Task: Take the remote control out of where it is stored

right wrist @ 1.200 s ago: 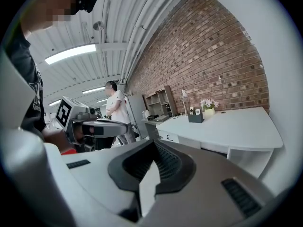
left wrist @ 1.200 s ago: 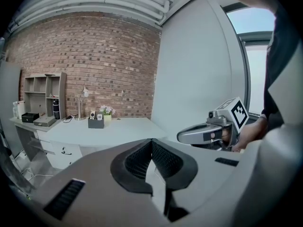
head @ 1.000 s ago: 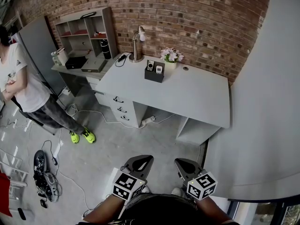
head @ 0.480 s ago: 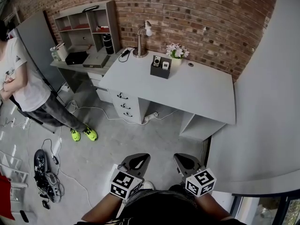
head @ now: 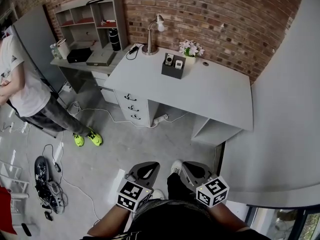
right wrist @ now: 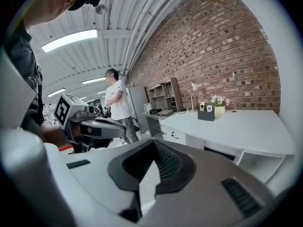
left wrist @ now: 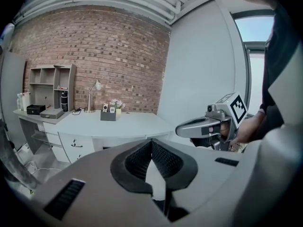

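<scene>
The left hand-held gripper (head: 149,168) and right hand-held gripper (head: 191,169) are near, side by side, each with jaws closed together and empty. Far off, the remote control (head: 169,59) stands in a dark holder (head: 172,72) on the white bench (head: 210,91), beside a flower pot (head: 190,59).

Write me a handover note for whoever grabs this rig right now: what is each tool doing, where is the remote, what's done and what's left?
Left tool: shut, empty. Right tool: shut, empty. Both are held low in front of the person, well short of the white desk.
The dark holder stands near the desk's back edge, beside the flower pot. Two small devices stand upright in it; they are too small to tell which is the remote.
Done: nothing; the holder is untouched.
Left: get to the desk, open a tool, grip the remote and lift it out.
</scene>
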### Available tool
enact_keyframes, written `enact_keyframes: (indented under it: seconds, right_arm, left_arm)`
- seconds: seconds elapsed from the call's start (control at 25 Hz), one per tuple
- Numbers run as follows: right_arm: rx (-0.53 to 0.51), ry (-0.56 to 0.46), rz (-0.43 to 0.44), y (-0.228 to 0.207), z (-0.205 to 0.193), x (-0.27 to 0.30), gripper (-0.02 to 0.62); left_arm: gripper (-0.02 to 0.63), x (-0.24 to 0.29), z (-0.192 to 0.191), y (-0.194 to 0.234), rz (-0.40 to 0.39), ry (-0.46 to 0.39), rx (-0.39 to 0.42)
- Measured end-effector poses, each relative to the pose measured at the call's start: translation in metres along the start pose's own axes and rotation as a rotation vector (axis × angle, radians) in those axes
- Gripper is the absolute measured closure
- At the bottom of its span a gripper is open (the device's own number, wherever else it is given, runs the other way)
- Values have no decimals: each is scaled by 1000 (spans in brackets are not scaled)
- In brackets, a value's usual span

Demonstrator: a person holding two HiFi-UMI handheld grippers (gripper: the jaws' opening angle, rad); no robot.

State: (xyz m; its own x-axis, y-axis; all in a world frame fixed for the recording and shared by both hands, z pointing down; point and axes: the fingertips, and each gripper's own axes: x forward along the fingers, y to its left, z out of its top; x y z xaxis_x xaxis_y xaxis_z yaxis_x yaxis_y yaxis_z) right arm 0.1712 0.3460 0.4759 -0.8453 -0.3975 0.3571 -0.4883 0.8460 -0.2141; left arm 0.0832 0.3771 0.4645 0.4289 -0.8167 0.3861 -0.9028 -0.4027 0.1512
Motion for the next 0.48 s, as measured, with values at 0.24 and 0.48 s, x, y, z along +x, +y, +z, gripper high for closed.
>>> enact_keyframes:
  seconds: [0.24,0.48]
  right_arm:
    - [-15,13,52,-10,6,37,591]
    - [-23,-18,93,-40,40,77,591]
  left_arm:
    - [600,10,-1,22,31,14,-19]
    - [600,36,20,53,65,22,-9]
